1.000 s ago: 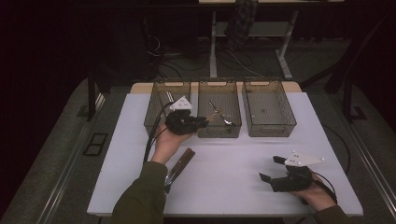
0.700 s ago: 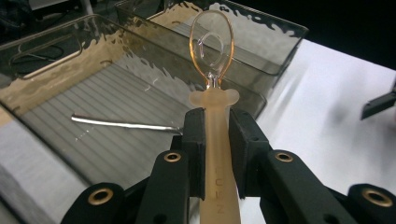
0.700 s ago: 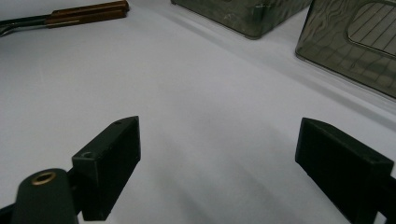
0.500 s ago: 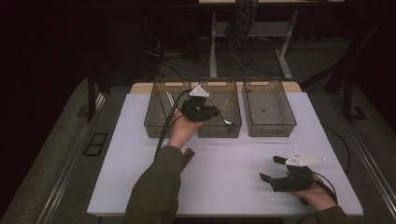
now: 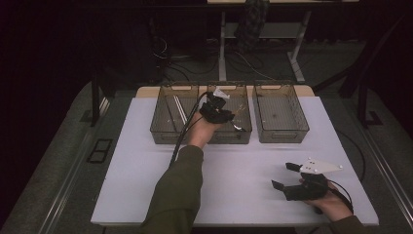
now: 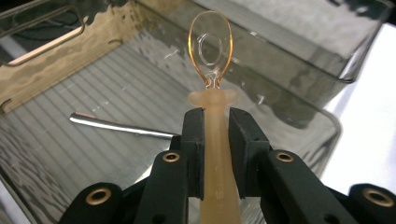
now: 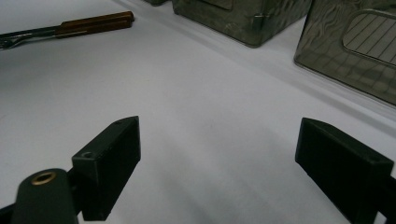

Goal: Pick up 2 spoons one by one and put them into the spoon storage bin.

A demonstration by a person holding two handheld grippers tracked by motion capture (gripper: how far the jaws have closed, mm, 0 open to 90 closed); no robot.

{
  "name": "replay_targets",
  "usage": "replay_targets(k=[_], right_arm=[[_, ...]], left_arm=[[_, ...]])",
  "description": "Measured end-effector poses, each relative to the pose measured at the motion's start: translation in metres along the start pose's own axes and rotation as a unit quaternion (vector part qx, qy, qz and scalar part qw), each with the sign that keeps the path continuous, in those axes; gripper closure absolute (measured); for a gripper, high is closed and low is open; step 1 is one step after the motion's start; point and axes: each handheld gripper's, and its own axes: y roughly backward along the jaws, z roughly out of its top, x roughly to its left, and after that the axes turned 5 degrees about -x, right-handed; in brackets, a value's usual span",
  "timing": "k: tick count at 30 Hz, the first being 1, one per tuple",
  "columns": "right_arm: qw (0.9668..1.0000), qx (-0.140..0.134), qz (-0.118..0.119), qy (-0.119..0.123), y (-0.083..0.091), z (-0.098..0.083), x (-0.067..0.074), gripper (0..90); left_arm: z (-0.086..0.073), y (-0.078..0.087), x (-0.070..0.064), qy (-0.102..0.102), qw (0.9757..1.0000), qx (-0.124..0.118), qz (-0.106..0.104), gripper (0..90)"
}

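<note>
over the middle bin (image 5: 229, 113) at the counter's far edge, left tongs (image 6: 215, 126) clamp a translucent spoon (image 6: 211, 46); right tongs (image 7: 217, 154) gape empty near the counter's front right corner. sorting step, likely; next calls for lowering, then releasing beside the metal utensil (image 6: 121, 126).

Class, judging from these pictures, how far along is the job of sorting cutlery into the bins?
Done: a metal utensil lies in the middle bin. In hand: the left gripper holds a translucent spoon over that bin. Left: a wooden-handled utensil lies on the table; the right gripper rests open.
</note>
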Motion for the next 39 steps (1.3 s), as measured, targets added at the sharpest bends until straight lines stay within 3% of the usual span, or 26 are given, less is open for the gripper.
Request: replay_targets(k=[1,3,10,13,28,39], right_arm=[[1.0000,0.000,0.000,0.001,0.001,0.000,0.000,13.9],[1.0000,-0.001,0.000,-0.001,0.001,0.000,0.000,13.9],[1.0000,0.000,0.000,0.000,0.000,0.000,0.000,13.9],[1.0000,0.002,-0.001,0.000,0.000,0.000,0.000,13.9],[1.0000,0.005,-0.003,-0.001,-0.002,-0.001,-0.001,13.8],[1.0000,0.007,-0.002,-0.001,-0.004,-0.001,-0.002,13.9]], left_arm=[[0.000,-0.001,0.000,0.003,1.0000,-0.003,0.001,74.6],[0.000,-0.001,0.000,0.012,0.9999,-0.009,0.004,63.4],[0.002,0.004,-0.004,0.010,0.9996,-0.022,-0.013,47.1],[0.003,0.009,-0.006,0.004,0.9994,-0.029,-0.018,43.9],[-0.010,0.051,-0.011,0.017,0.9971,-0.054,-0.051,27.7],[-0.040,0.086,-0.023,0.012,0.9968,-0.057,-0.055,26.4]])
